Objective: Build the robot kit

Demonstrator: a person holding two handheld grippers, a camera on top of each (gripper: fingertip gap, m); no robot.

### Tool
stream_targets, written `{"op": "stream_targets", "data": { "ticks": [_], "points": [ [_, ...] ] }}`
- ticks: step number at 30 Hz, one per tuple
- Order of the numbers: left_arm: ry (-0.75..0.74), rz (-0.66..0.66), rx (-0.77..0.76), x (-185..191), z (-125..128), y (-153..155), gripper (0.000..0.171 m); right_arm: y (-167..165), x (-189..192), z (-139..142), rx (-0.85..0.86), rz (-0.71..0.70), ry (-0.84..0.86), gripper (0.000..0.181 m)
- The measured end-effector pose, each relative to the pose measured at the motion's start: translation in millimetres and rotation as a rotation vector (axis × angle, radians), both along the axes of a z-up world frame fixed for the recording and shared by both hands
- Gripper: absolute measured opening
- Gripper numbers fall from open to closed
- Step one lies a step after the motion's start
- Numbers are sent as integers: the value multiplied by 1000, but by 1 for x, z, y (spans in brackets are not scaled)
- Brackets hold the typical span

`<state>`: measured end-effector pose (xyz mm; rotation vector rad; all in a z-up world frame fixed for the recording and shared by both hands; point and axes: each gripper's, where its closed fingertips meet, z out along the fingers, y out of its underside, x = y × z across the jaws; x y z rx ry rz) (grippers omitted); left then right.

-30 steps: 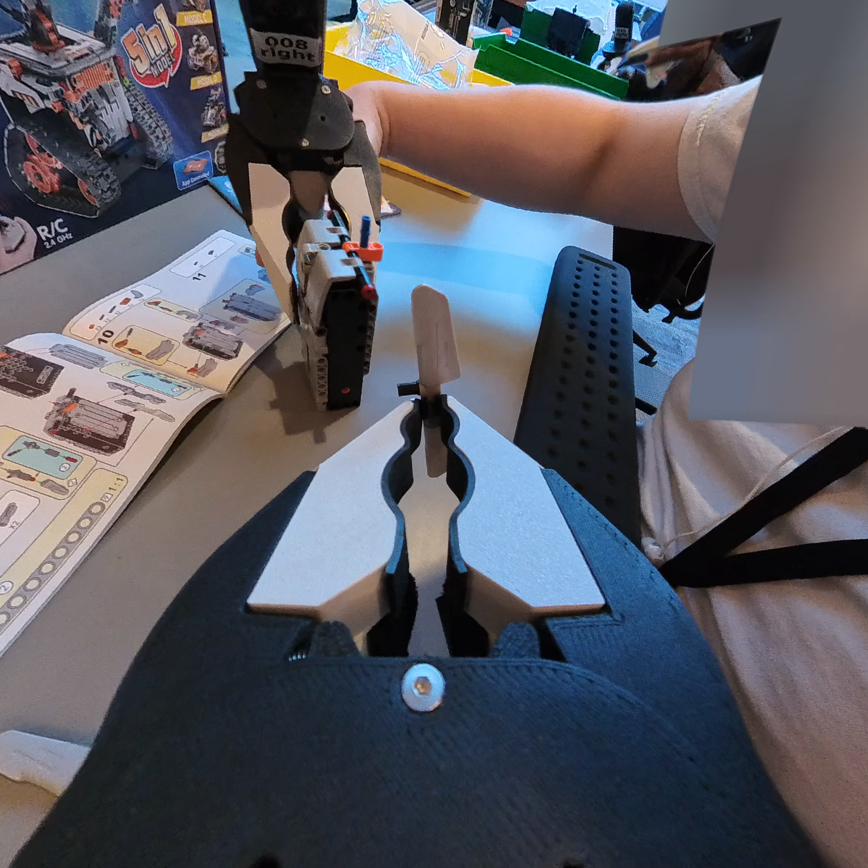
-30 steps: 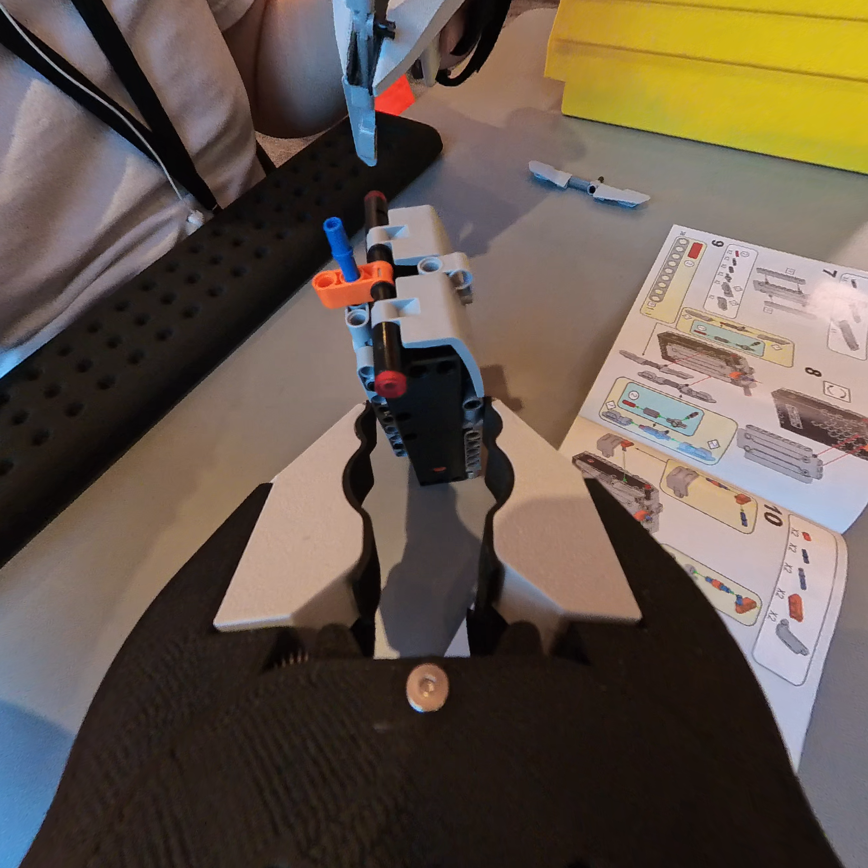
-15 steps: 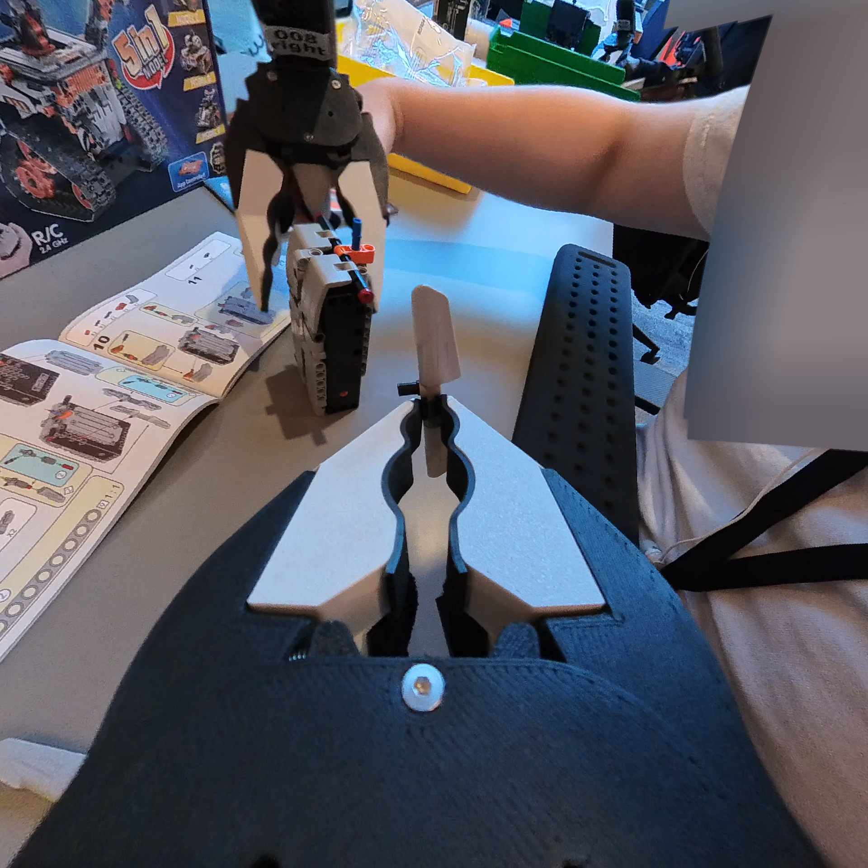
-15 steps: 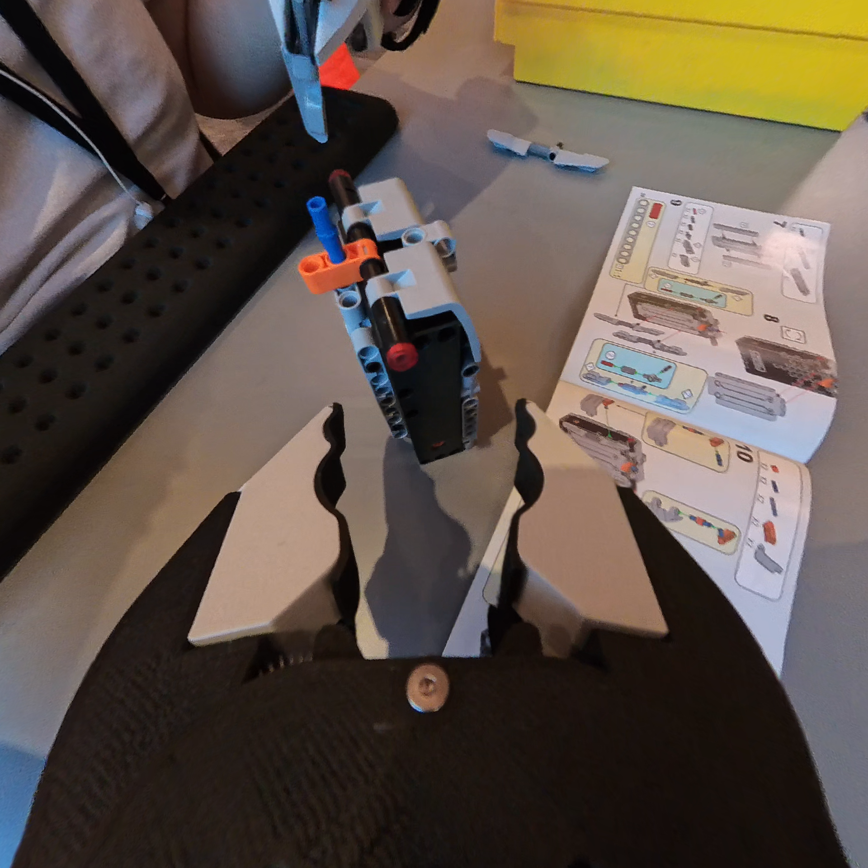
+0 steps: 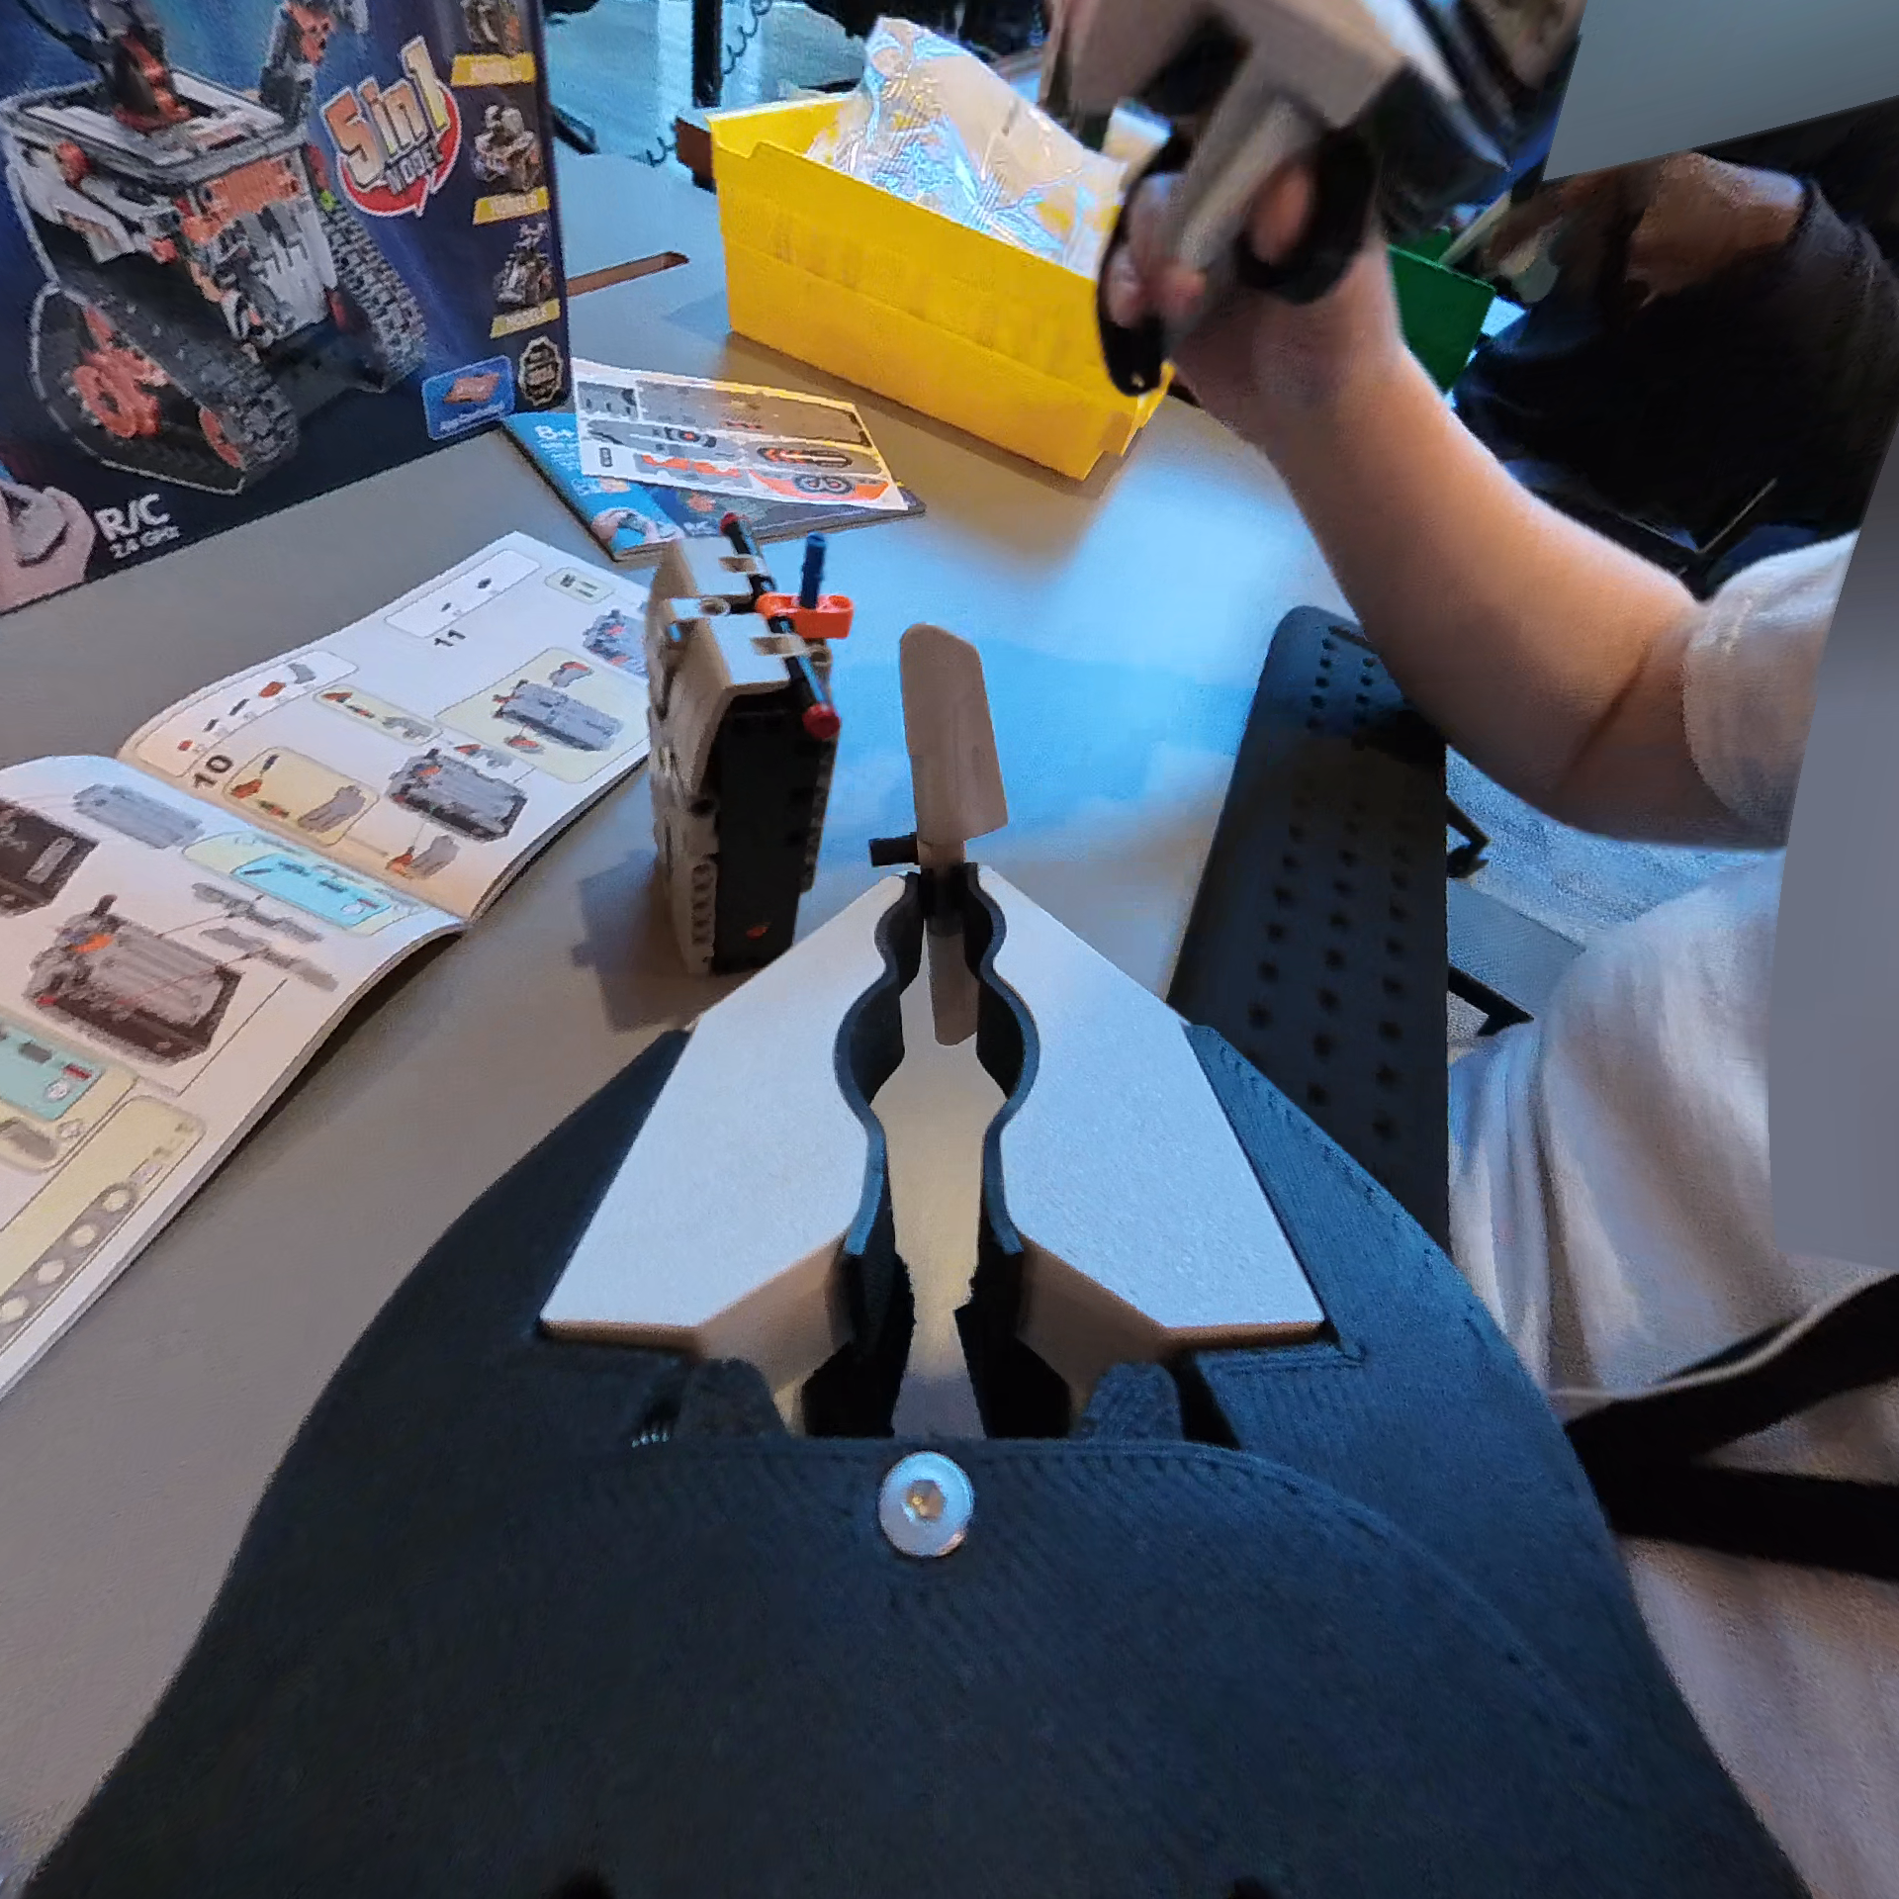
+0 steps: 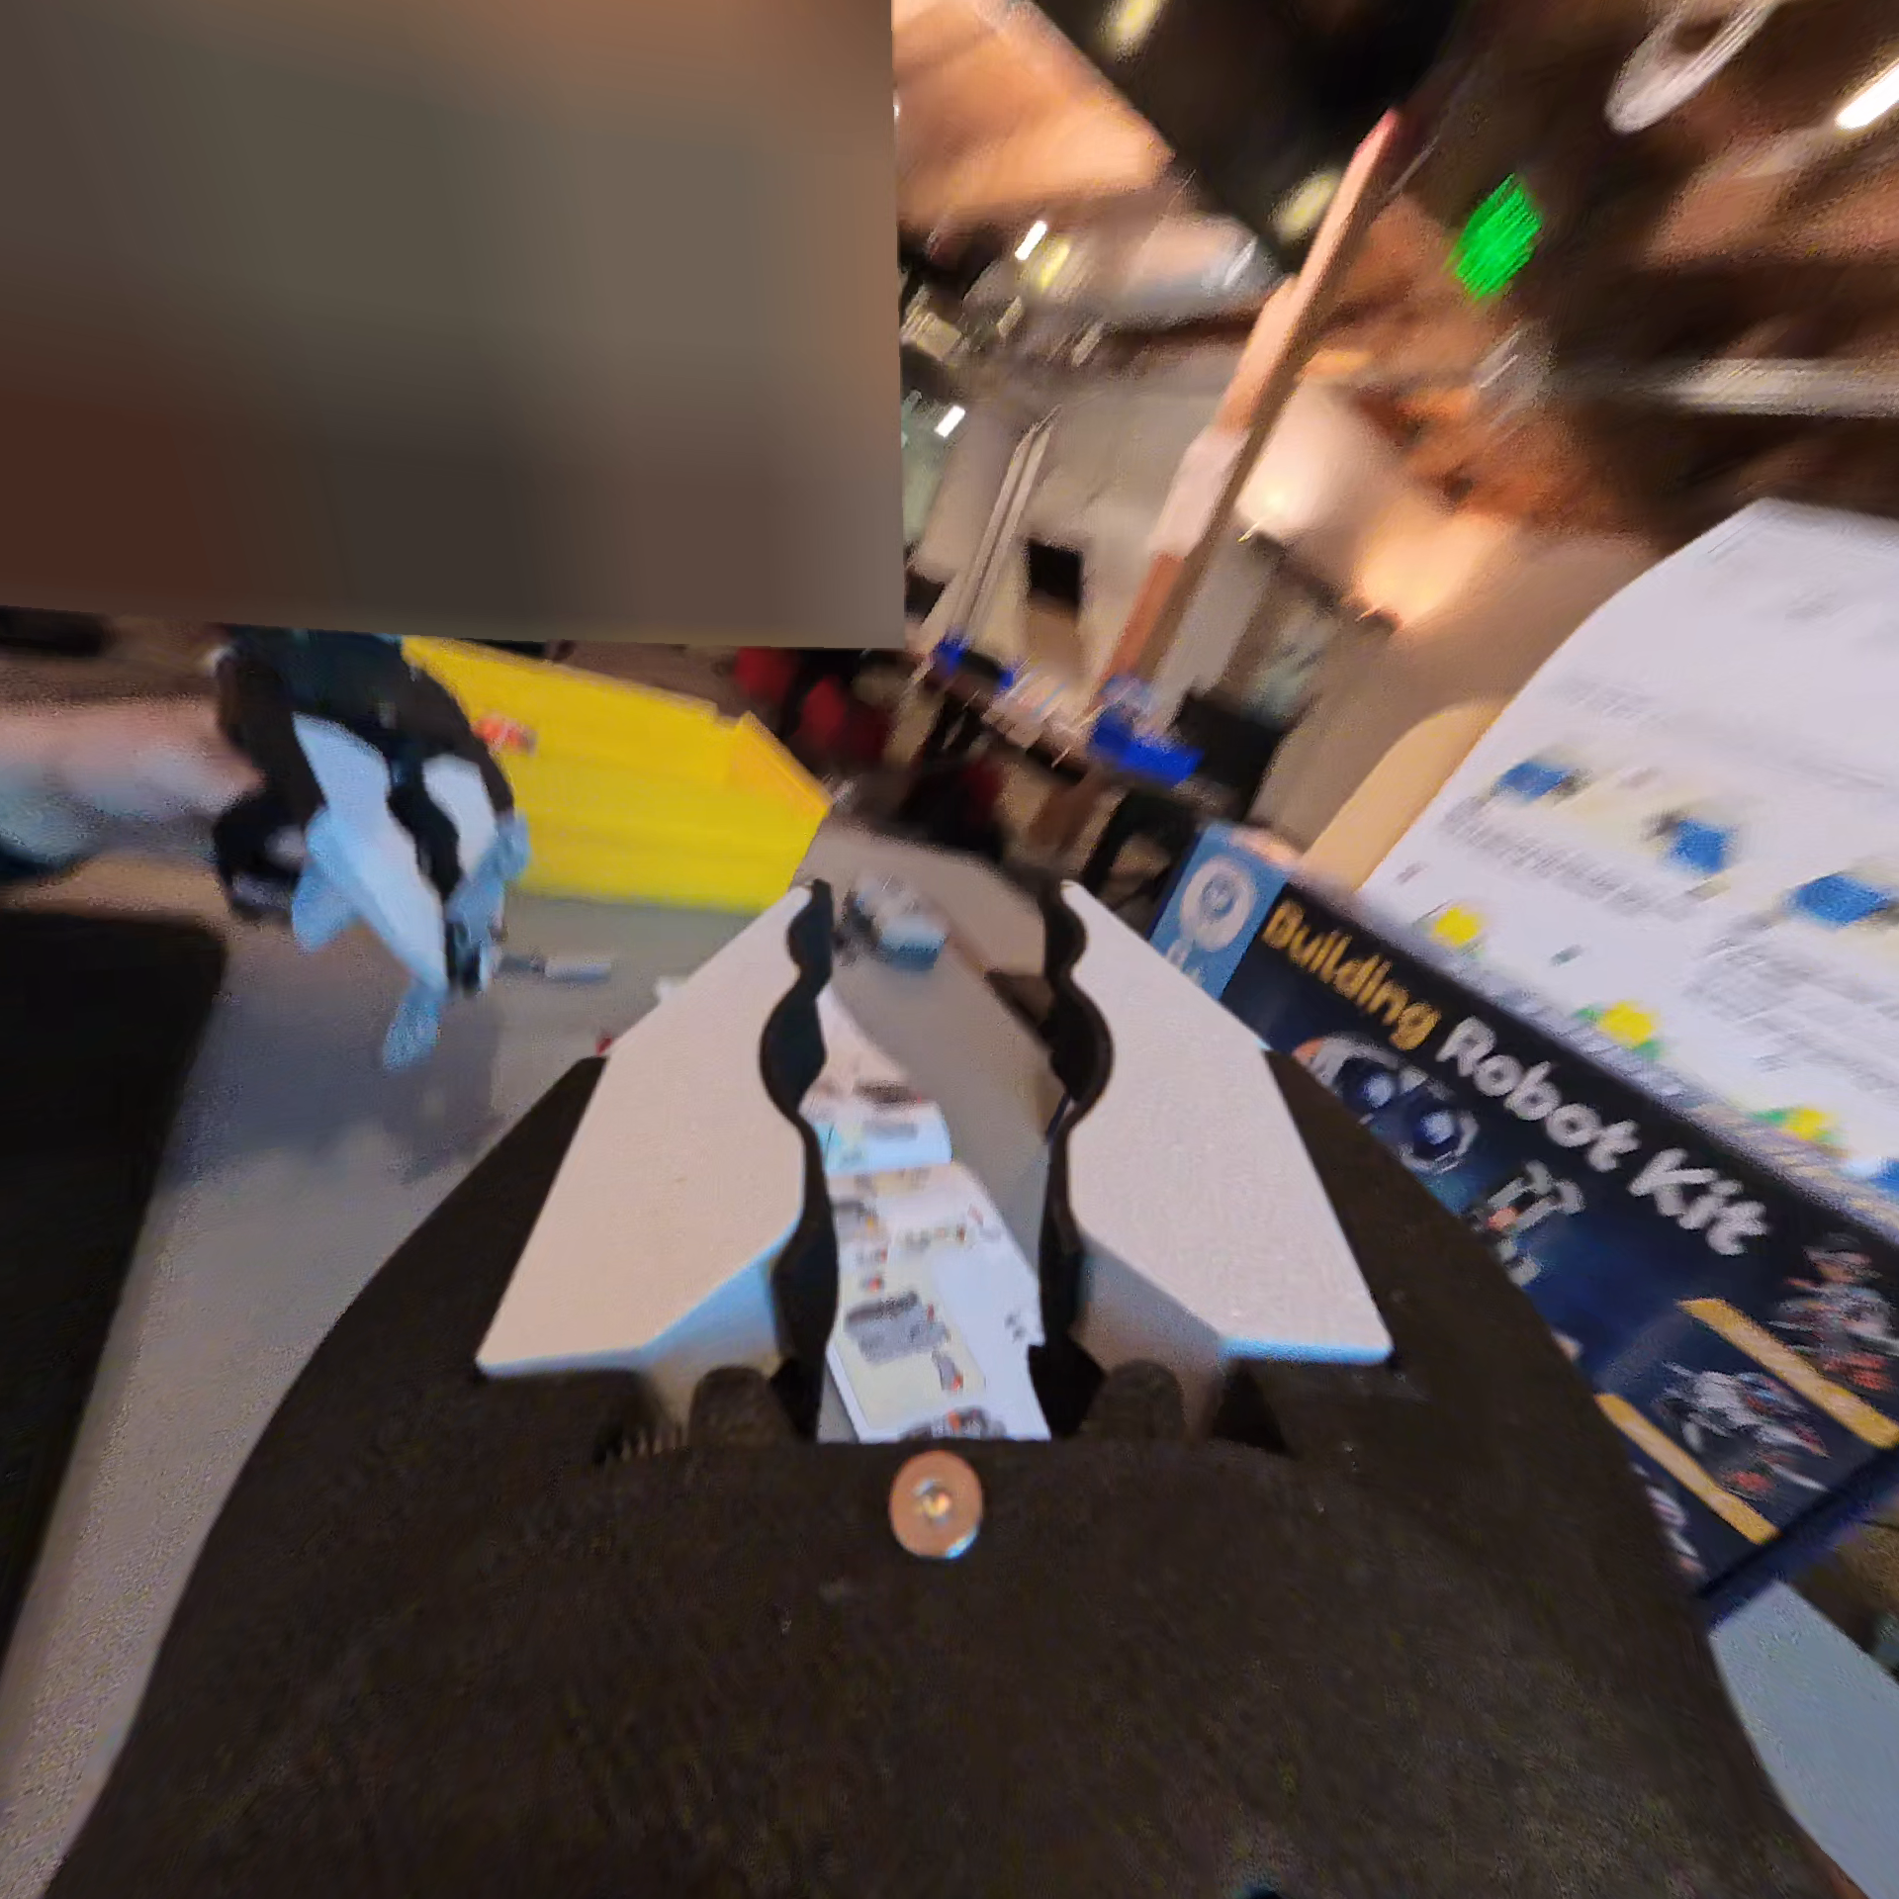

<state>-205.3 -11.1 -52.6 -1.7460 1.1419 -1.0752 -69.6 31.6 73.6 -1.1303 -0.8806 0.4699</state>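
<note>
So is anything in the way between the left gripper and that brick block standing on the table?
Nothing visible. The left gripper, shut on a grey blade piece, sits just beside the brick block, with only bare table between them. The right gripper is open and raised well away.

Two close wrist views, shared table point(image 5: 1079, 617)

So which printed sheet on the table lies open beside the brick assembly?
The instruction booklet, spread open left of the brick assembly; the sticker sheet lies flat farther back.
</note>
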Motion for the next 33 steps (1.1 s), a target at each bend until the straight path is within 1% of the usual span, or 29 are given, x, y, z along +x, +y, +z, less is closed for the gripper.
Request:
{"op": "stream_targets", "data": {
  "ticks": [1,2,4,5,6,7,9,12,14,17,19,22,25,27,31,33],
  "points": [
    [-1,-4,8,6,-1,-1,5,-16,-2,5,24,-33,37,31],
    [3,-1,19,12,-3,-2,5,-26,-8,-1,-8,-60,47,27],
    [17,4,43,23,-6,-3,5,-38,-27,-25,-104,-120,49,26],
    [29,5,50,28,-8,-4,5,-43,-39,-41,-136,-141,31,28],
    [48,12,57,32,-10,-5,5,-50,-53,-58,-153,-149,-19,36],
    [71,19,69,36,-13,-5,5,-52,-62,-72,-175,-188,-51,35],
    [122,32,112,42,-19,-6,6,-54,-77,-91,-211,-243,-81,36],
    [179,51,175,48,-25,-8,6,-54,-89,-112,-358,-239,-61,35],
    [186,58,197,51,-25,-11,6,-55,-91,-116,-447,-213,-4,32],
    [200,86,231,52,-26,-11,6,-54,-89,-116,-509,-191,62,22],
    [203,98,246,54,-25,-11,6,-55,-91,-121,-552,-168,70,22],
    [214,125,262,54,-26,-9,6,-51,-89,-126,-577,-189,92,21],
    [233,160,278,54,-27,-6,6,-47,-88,-130,-610,-203,119,15],
    [263,176,302,53,-29,-3,6,-48,-91,-132,-636,-166,135,5],
    [299,183,361,53,-29,-1,6,-47,-91,-134,-653,-126,171,5],
    [278,175,338,53,-28,-3,6,-46,-89,-133,-678,-110,217,12]
  ]
}}
